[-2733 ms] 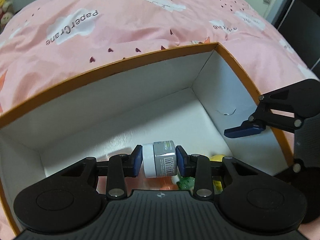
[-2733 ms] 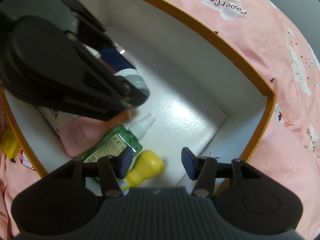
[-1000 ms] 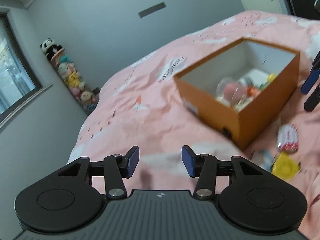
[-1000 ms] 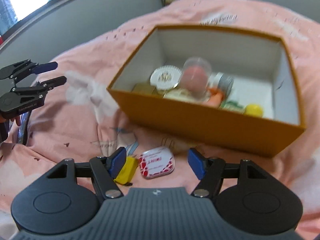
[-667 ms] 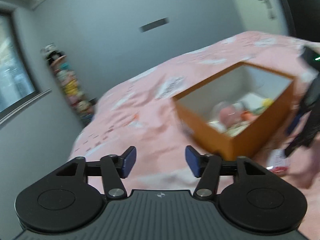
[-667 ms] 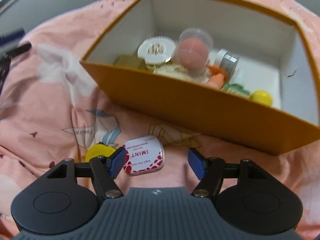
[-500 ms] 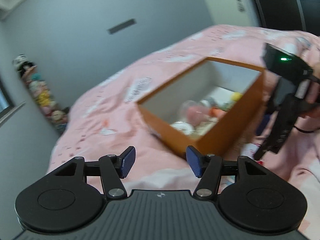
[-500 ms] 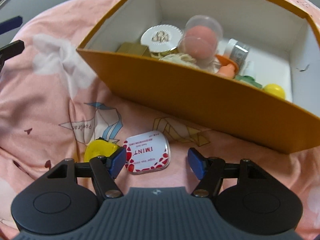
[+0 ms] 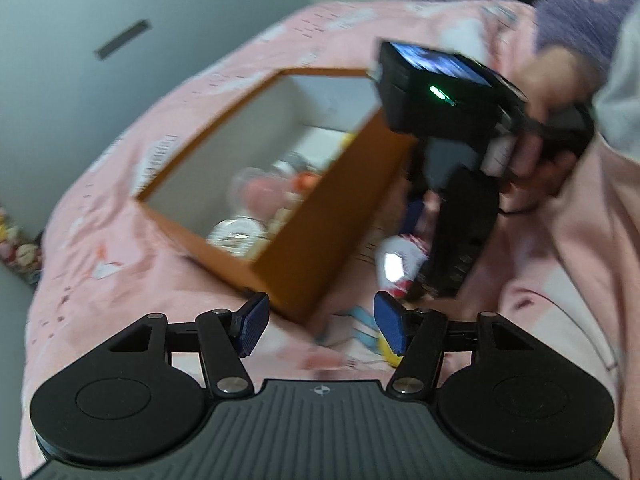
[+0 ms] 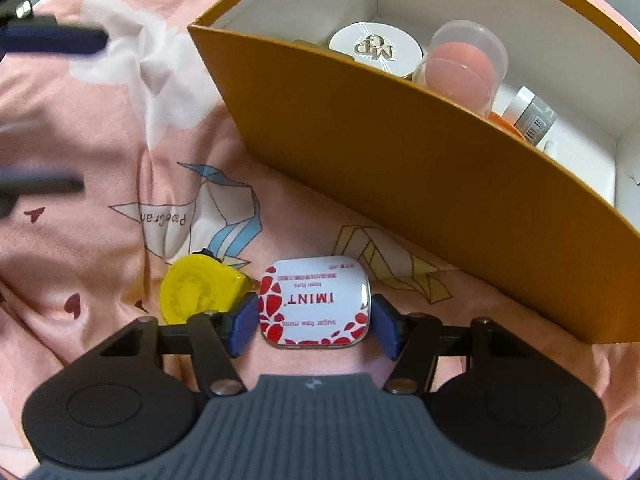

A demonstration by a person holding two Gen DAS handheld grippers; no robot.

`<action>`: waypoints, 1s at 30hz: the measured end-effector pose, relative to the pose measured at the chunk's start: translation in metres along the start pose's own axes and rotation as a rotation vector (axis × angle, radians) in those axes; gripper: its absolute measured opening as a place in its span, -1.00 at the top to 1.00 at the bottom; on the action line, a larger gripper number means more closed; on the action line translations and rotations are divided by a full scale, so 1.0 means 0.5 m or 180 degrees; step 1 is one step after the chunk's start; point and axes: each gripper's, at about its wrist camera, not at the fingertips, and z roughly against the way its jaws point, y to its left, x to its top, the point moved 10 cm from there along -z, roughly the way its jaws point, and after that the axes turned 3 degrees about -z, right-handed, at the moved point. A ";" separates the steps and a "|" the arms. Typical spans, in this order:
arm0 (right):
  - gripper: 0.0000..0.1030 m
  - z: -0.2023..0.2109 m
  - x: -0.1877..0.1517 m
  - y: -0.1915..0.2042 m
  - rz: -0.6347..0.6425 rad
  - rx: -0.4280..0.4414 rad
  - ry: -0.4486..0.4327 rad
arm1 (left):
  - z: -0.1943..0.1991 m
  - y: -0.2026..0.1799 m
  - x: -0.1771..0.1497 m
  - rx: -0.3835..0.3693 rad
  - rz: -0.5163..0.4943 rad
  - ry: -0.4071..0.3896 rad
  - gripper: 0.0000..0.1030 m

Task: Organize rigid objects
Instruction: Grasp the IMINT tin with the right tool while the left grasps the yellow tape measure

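**Mint tin framed by the right gripper beside the orange box**

While the pink bedcover (image 10: 120,128) printed with paper cranes fills the background, the right gripper (image 10: 313,322) is pointed steeply down at a small rounded white tin with red petal shapes and the word IMINT (image 10: 315,302). The tin is seen lying flat on the cover, just outside the near wall of the open orange cardboard box with a white inside (image 10: 420,168). The blue pads of the right gripper are set at either short end of the tin, and its jaws have just been closing; whether the pads already press on the metal cannot be told. A round yellow plastic piece (image 10: 196,290) is seen just beside the tin, touching the gripper's left finger.

Inside the box, a round white lid with gold lettering (image 10: 374,50), a clear plastic case holding a pink sponge (image 10: 460,64) and a small grey jar with a barcode (image 10: 532,118) are packed along one side.

From the left wrist view, which is blurred, the left gripper (image 9: 322,330) is held over the cover near a corner of the box, its jaws wide with nothing between them, having just been opening. The person's hand (image 9: 556,96) is seen gripping the black handle of the other tool.
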 end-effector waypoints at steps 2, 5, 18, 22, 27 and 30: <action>-0.17 0.008 -0.006 -0.002 -0.0013 -0.0019 0.0009 | -0.016 -0.025 -0.003 -0.0187 -0.0070 0.0104 -0.38; -0.17 0.021 -0.019 -0.020 -0.0162 -0.0086 0.0021 | -0.042 -0.047 -0.006 -0.0405 0.0020 0.0253 -0.38; -0.17 0.054 -0.080 -0.073 -0.0649 -0.0050 -0.0011 | -0.159 -0.038 -0.064 -0.0744 0.0915 0.1151 -0.27; -0.17 0.053 -0.082 -0.073 -0.0648 -0.0063 -0.0016 | -0.182 -0.037 -0.086 -0.0913 0.1162 0.1289 -0.22; -0.17 0.043 -0.079 -0.069 -0.0646 -0.0055 0.0001 | -0.199 -0.033 -0.103 -0.1083 0.1416 0.1342 -0.23; -0.17 0.037 -0.078 -0.070 -0.0661 -0.0039 0.0012 | -0.208 -0.034 -0.105 -0.1179 0.1563 0.1375 -0.23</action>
